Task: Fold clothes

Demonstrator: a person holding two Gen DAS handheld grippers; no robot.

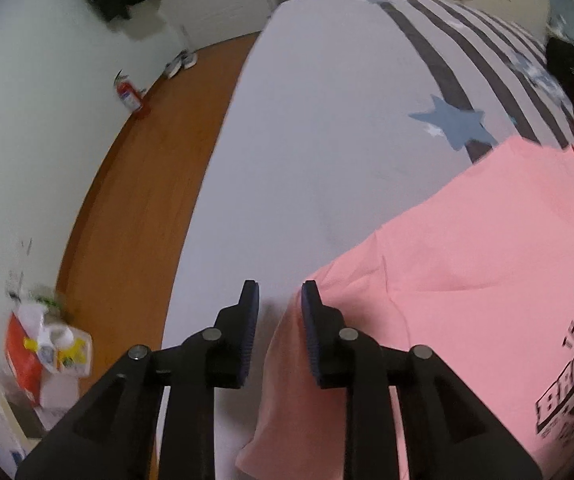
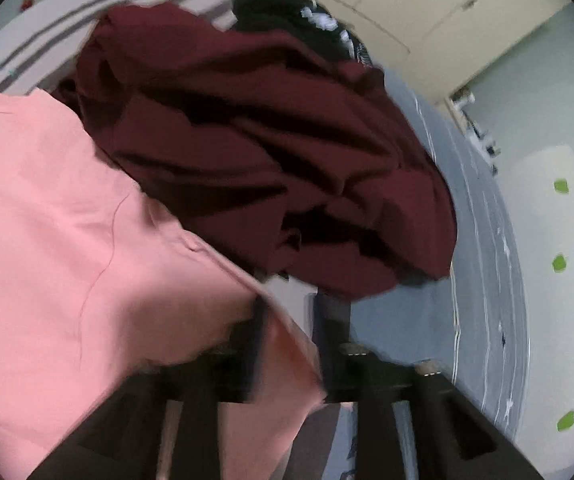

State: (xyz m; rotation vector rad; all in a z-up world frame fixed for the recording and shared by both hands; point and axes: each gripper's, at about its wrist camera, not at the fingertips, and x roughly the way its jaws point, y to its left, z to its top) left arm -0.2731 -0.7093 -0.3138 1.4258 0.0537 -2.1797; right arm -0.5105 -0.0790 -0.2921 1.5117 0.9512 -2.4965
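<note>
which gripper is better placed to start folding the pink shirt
Left, probably. The left gripper is open, with an edge of the pink shirt lying between its fingers. The right gripper is blurred and half covered by pink cloth, with the maroon garment bunched just ahead.

Pale walls (image 1: 47,80), wooden floor (image 1: 135,184), striped star-print bed (image 1: 327,120), cream wardrobe doors (image 2: 427,4)

Soft, even indoor light fills both views, without hard shadows. The left view is fairly sharp near its fingers (image 1: 251,312). The right view is smeared by motion blur, its fingers (image 2: 329,336) hazy. Fisheye bending and dark corners frame both.
</note>
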